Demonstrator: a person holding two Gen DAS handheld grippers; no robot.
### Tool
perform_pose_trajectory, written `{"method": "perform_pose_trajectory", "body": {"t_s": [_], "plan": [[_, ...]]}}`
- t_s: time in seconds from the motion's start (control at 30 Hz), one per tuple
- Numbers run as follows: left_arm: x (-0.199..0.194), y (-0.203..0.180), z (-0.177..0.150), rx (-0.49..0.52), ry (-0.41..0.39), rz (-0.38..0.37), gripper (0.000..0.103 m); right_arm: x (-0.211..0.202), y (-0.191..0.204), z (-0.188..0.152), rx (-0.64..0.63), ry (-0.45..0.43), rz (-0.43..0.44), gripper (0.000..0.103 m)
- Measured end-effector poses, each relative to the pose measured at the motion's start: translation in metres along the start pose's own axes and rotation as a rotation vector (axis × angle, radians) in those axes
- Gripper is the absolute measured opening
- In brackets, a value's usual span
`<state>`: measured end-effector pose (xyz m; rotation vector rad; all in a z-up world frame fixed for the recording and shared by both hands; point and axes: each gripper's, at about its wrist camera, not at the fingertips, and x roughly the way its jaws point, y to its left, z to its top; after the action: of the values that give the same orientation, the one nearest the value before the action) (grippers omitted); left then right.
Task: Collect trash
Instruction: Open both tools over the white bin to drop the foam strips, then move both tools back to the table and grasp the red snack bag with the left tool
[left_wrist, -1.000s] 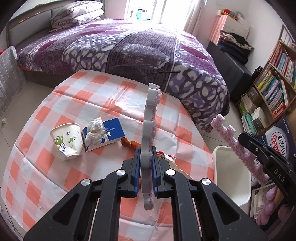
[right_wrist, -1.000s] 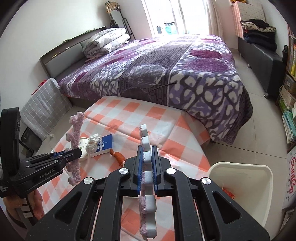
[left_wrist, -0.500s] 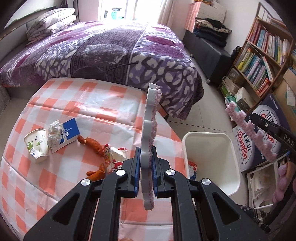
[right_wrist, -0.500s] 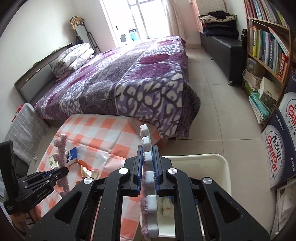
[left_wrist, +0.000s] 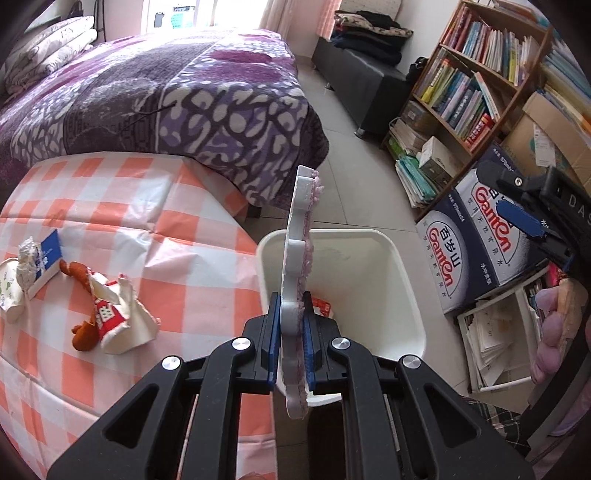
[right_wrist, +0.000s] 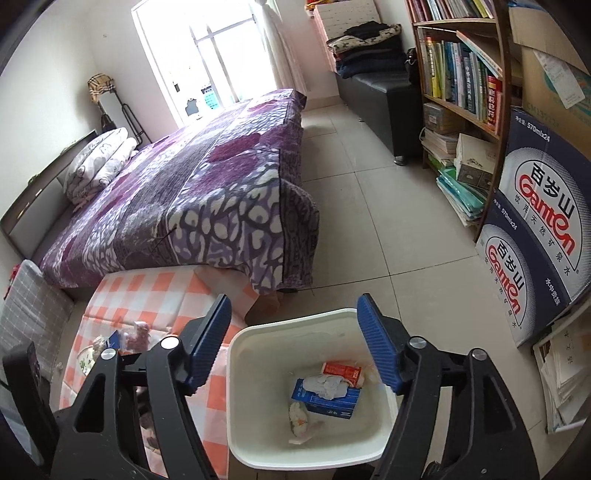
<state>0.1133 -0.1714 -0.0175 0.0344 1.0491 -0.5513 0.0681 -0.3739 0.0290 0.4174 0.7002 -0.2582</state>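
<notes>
The right gripper has just opened, empty, above the bin; the left gripper, clamped on the foam strip, should release only once centred over it

Stacked blue-and-white cartons beside the bookshelf carry the brand "Ganten" in red, with the Chinese characters 百岁山 above it and "570ml×24" near one top edge. The black body of the right gripper shows the letters "DAS" in the left wrist view.

left gripper clamped, right gripper jaws just opened
</notes>
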Motion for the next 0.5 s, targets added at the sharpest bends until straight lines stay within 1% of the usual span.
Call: {"method": "perform_pose_trajectory", "body": {"t_s": [0.17,0.3,0.37,0.4,0.43,0.47,0.5], "plan": [[0.015,-0.026,-0.008,0.015,0.035,-0.052,0.011,-0.004,-0.016,0.003,0.022,-0.022,-0.032,0.078],[0.020,-0.043,-0.009,0.035,0.037,-0.087,0.011,-0.006,-0.026,0.003,0.048,-0.025,-0.042,0.084],[0.021,-0.045,-0.009,0.030,0.034,-0.108,0.014,-0.008,-0.028,0.003,0.052,-0.033,-0.056,0.087],[0.023,-0.045,-0.009,0.027,0.040,-0.121,0.027,-0.008,-0.028,0.003,0.053,-0.035,-0.063,0.089],[0.024,-0.045,-0.009,0.024,0.044,-0.130,0.043,-0.008,-0.029,0.003,0.055,-0.038,-0.070,0.090],[0.023,-0.044,-0.008,0.022,0.038,-0.128,0.048,-0.008,-0.029,0.003,0.058,-0.040,-0.074,0.092],[0.023,-0.044,-0.009,0.024,0.032,-0.124,0.050,-0.007,-0.030,0.002,0.063,-0.038,-0.076,0.093]]}}
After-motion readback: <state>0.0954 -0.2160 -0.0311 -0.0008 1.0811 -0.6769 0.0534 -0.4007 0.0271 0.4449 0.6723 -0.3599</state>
